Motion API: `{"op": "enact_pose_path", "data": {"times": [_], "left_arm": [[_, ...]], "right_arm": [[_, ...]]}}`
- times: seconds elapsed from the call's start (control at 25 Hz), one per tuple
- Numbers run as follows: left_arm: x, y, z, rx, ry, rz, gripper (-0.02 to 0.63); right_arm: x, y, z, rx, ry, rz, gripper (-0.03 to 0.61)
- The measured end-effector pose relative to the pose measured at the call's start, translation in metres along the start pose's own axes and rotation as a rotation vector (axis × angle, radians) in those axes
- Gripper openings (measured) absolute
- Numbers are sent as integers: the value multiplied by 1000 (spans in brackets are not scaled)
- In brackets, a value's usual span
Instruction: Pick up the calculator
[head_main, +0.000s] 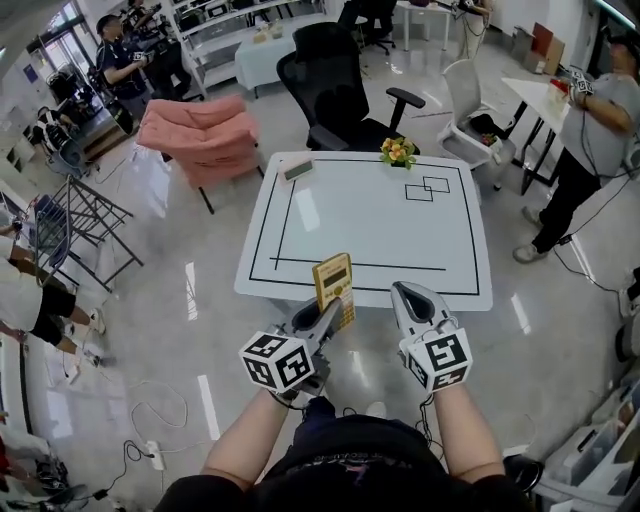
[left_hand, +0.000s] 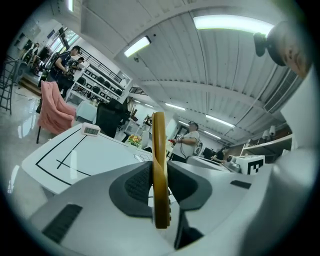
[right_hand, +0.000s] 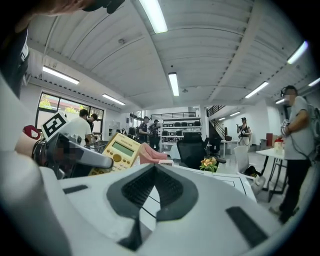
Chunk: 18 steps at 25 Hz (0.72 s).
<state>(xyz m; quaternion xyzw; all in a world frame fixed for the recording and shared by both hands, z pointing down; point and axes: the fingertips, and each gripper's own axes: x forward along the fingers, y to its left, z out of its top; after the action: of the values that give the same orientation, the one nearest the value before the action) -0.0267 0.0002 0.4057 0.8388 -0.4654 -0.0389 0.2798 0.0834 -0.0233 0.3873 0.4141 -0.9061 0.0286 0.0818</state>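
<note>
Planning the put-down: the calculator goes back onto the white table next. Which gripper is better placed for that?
Left. The left gripper is clamped on the yellow calculator, holding it upright by the near edge of the table. The right gripper is shut and empty beside it.

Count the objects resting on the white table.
2: a small display device near the far left corner and a pot of flowers at the far edge. The yellow calculator is clamped in the left gripper, not resting.
</note>
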Motion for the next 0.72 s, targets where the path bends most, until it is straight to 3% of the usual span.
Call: {"op": "enact_pose_path", "data": {"times": [0.44,0.72], "left_arm": [[-23,-52,-42,-23,-43,59,80],[-23,-72,-48,-5,-42,55,80]], "right_arm": [[-63,6,-16,6,-24,65,0],[-83,2,-20,25,-35,64,0]]}}
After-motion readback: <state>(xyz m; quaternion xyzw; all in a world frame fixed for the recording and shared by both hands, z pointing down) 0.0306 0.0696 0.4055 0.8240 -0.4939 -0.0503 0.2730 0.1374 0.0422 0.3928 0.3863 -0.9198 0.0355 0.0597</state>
